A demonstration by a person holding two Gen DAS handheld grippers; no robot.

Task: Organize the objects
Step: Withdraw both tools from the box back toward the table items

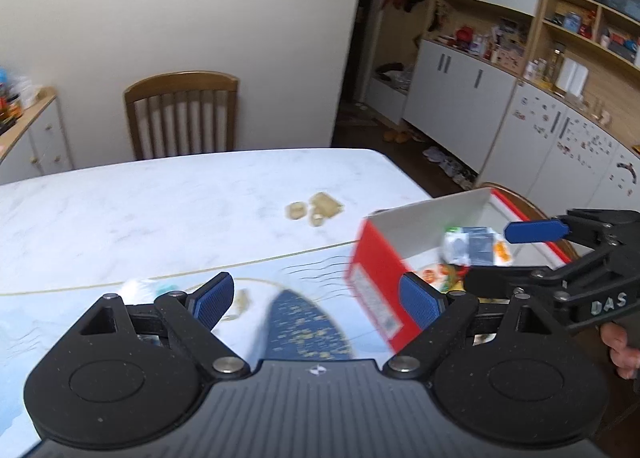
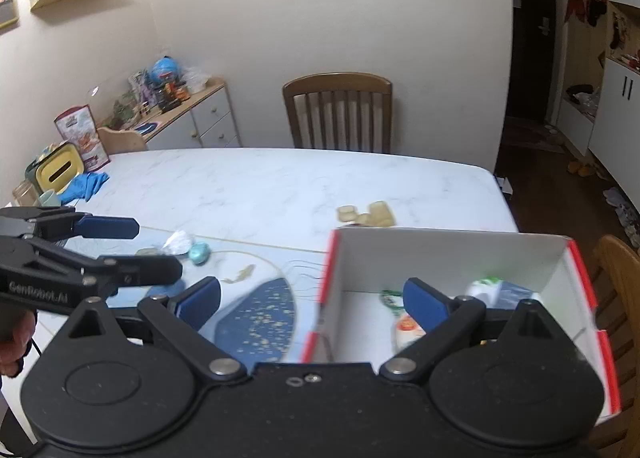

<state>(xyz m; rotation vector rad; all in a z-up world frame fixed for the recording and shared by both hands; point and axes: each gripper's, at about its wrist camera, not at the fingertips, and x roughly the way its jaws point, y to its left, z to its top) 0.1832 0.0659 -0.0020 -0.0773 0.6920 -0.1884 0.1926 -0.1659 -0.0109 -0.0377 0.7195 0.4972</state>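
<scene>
Both grippers hang over the marble surface (image 2: 260, 186) w/ jaws spread wide and nothing between them. Left gripper (image 1: 320, 300) sits over the blue printed mat (image 2: 260, 322); right gripper (image 2: 312, 304) straddles the near left corner of the red-and-white box (image 2: 452, 258), its right pad already inside the box. The box is open-topped and holds a few packets (image 2: 408, 328), so it reads as the collecting bin. What's left loose: a white crumpled wrapper (image 2: 178, 242) and a small teal piece (image 2: 199, 253) side by side, plus a thin tan scrap (image 2: 242, 274) on the mat, all at approx 10–11 o'clock from the right jaws. In the left wrist view the wrapper shows at approx 9 o'clock, just beyond the left pad, blurred. So the left hand looks nearer to those bits, the right nearer the box. A second cluster of pale tan pieces (image 2: 366, 214) lies past the box's far wall at approx 12 o'clock from the right jaws, well apart from both. The tan scrap's long axis runs diagonally, near-left to far-right; the wrapper has no clear axis. Likely next: left hand swings left for wrapper or teal piece, then carries it right to the box. Can't tell what the small items are.
</scene>
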